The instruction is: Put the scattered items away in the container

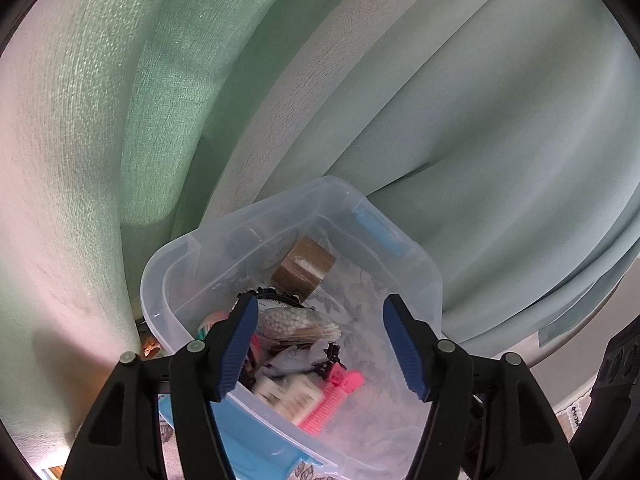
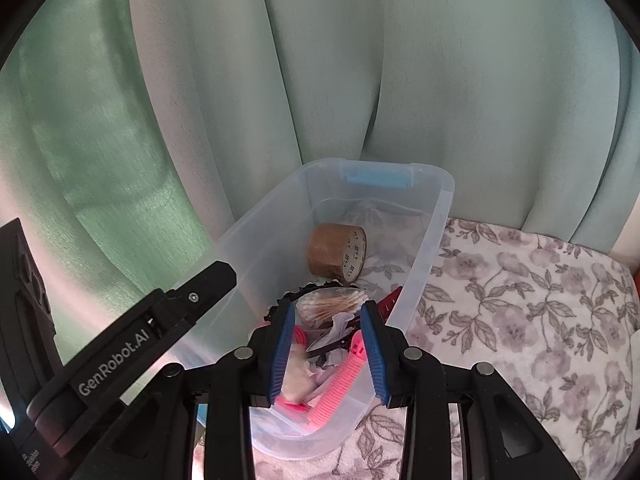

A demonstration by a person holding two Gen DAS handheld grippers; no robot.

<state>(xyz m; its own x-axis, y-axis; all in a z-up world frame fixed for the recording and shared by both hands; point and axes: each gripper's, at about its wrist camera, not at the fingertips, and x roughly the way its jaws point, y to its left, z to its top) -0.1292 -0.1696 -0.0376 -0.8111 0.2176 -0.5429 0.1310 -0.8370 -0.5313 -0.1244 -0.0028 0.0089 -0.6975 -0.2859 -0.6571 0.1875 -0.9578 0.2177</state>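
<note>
Pale green curtain (image 2: 320,60) behind; floral cloth (image 2: 520,300) underneath, bare at its right side. Clear plastic container (image 2: 436,216) at the cloth's back-left edge, against the curtain. Inside: brown tape roll (image 2: 332,254) toward the far end; bag of cotton swabs (image 2: 332,304) mid-bin; pink comb (image 2: 340,380) and small wrapped bits at the near end. Left gripper (image 1: 320,340) over the near end, jaws spread, nothing between the pads. Right gripper (image 2: 328,344) likewise over the bin, narrower gap, empty. Step judged: drop-off done. Next calls for lifting clear and searching the cloth for leftovers; none in view.
</note>
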